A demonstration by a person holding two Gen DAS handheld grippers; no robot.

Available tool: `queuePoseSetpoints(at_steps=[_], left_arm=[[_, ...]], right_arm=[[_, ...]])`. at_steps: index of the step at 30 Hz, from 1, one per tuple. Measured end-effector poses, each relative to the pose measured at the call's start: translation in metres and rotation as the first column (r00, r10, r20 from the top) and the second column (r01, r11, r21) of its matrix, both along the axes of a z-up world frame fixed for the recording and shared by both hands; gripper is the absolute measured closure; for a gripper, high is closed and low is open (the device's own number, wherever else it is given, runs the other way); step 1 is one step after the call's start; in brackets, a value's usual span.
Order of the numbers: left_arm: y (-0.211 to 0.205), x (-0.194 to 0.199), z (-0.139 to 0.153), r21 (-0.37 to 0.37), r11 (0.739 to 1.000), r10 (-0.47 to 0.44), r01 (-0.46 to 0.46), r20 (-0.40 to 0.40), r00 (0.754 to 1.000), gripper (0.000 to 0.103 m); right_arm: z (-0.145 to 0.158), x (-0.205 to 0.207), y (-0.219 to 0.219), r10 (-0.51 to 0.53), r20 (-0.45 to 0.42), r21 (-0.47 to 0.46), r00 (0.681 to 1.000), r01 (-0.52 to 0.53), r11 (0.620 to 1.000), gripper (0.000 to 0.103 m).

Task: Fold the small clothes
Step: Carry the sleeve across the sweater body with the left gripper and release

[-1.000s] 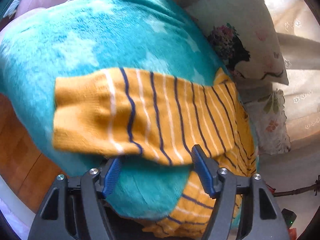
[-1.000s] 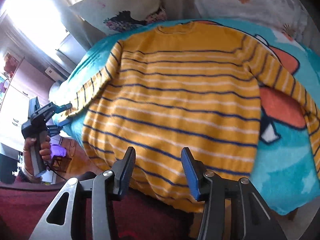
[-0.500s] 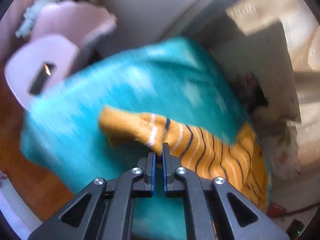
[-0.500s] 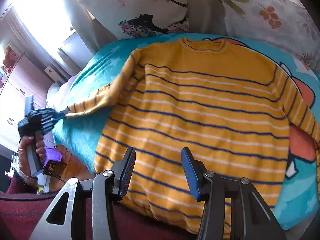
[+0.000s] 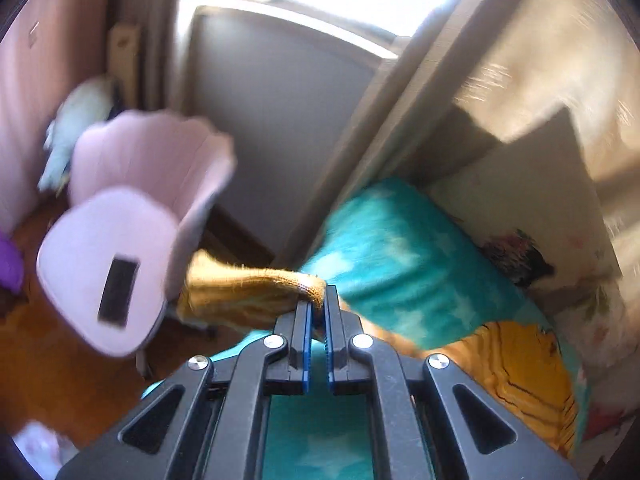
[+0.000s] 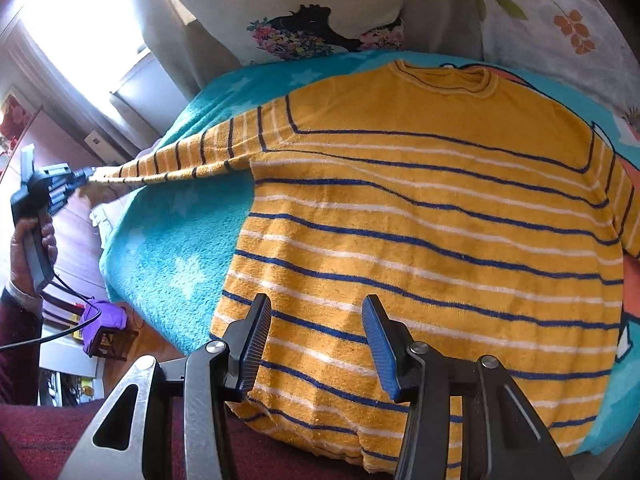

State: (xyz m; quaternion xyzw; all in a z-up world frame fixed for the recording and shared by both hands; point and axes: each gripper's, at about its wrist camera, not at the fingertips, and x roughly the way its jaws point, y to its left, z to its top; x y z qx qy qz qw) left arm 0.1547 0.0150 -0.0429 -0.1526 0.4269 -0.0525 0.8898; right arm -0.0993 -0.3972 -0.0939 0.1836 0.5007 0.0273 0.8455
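Yellow sleeve cuff (image 5: 256, 292) pinched in raised left gripper (image 5: 317, 312), seemingly taut

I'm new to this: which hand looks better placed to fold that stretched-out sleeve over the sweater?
Probably the left. The left gripper is shut on the sleeve cuff, while the right gripper hangs open and empty above the sweater hem.

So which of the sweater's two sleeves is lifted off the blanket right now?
The left sleeve as the right wrist view shows it: the left tongs pinch its cuff and stretch it out. The other sleeve lies flat.
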Motion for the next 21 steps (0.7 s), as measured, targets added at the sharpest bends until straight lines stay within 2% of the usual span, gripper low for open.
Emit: queuePoseSetpoints(at_steps=[2,5,8,10,13,14,16,18,21], left_arm=[[-0.03,-0.004,0.01,0.03,0.997,-0.071,0.07,0.037,0.997,0.098],[-0.087,-0.015,0.028,0.065,0.979,-0.198,0.193,0.092,0.976,0.098],[-0.16,-0.034,0.041,0.094,0.94,-0.338,0.328,0.13,0.932,0.098],[-0.21,-0.048,0.042,0.089,0.908,-0.417,0.408,0.128,0.9,0.098],[-0.29,-0.069,0.037,0.038,0.849,-0.529,0.528,0.097,0.843,0.098],[-0.324,-0.079,0.032,0.021,0.819,-0.573,0.574,0.084,0.815,0.098],[-0.373,-0.097,0.023,0.016,0.775,-0.631,0.632,0.069,0.772,0.098],[-0.427,-0.118,0.009,0.0,0.723,-0.69,0.691,0.037,0.722,0.098],[-0.494,-0.145,-0.024,-0.034,0.664,-0.748,0.747,-0.034,0.663,0.098]], right_arm=[[-0.002,-0.007,-0.005,-0.024,-0.004,-0.003,1.0,0.024,1.0,0.052],[-0.006,-0.019,-0.02,-0.068,-0.01,0.01,0.998,0.068,0.998,0.052],[-0.012,-0.036,-0.044,-0.119,-0.018,0.037,0.993,0.12,0.992,0.052],[-0.016,-0.048,-0.062,-0.147,-0.017,0.046,0.989,0.148,0.988,0.052],[-0.021,-0.068,-0.098,-0.194,-0.011,0.058,0.981,0.194,0.979,0.052],[-0.021,-0.073,-0.107,-0.207,-0.008,0.06,0.978,0.207,0.976,0.052],[-0.023,-0.087,-0.133,-0.248,0.0,0.067,0.969,0.247,0.967,0.052],[-0.024,-0.101,-0.156,-0.286,0.004,0.076,0.958,0.285,0.956,0.052],[-0.029,-0.123,-0.191,-0.334,0.001,0.082,0.943,0.332,0.94,0.052]])
